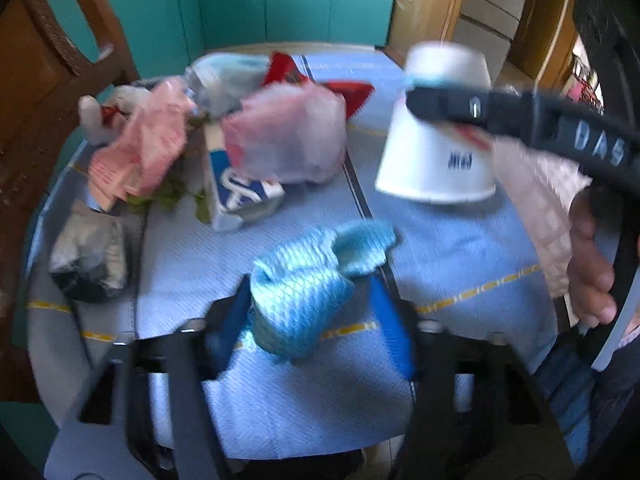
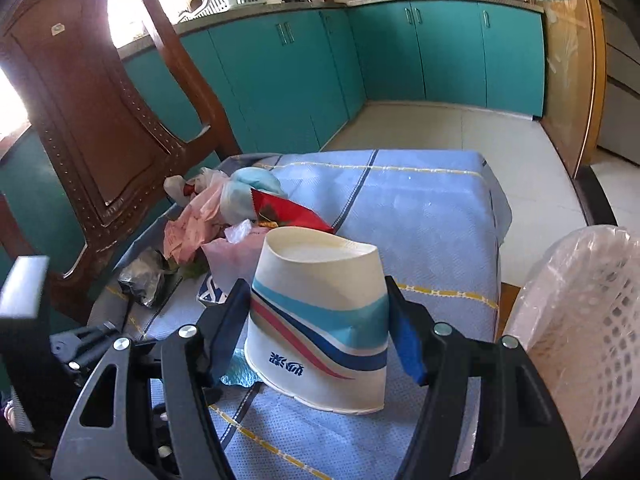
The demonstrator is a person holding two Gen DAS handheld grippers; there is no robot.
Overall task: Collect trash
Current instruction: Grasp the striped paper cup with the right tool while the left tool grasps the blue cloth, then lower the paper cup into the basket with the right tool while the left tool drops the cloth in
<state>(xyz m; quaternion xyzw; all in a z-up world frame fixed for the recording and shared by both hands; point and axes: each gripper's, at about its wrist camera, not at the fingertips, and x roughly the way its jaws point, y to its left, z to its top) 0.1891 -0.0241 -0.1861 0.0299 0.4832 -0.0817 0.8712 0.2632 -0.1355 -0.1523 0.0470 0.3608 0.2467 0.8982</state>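
A crumpled light blue wrapper point(image 1: 304, 288) lies on the blue tablecloth point(image 1: 460, 248), between the fingers of my left gripper point(image 1: 314, 316). The left pad point(image 1: 234, 316) touches it, while the right pad stands a little apart, so the jaws are open around it. My right gripper point(image 2: 316, 304) is shut on an upside-down white paper cup point(image 2: 320, 320) with blue and red stripes, which is dented by the squeeze. The left wrist view shows the same cup point(image 1: 436, 148) held above the cloth, with a hand point(image 1: 592, 264) on the right gripper's handle.
More trash is piled at the table's left: pink plastic bags point(image 1: 280, 136), a blue and white carton point(image 1: 236, 196), a red wrapper point(image 2: 288, 208) and a dark crumpled wrapper point(image 1: 90, 256). A white lined basket point(image 2: 580, 340) stands at the right, and a wooden chair point(image 2: 92, 120) at the left.
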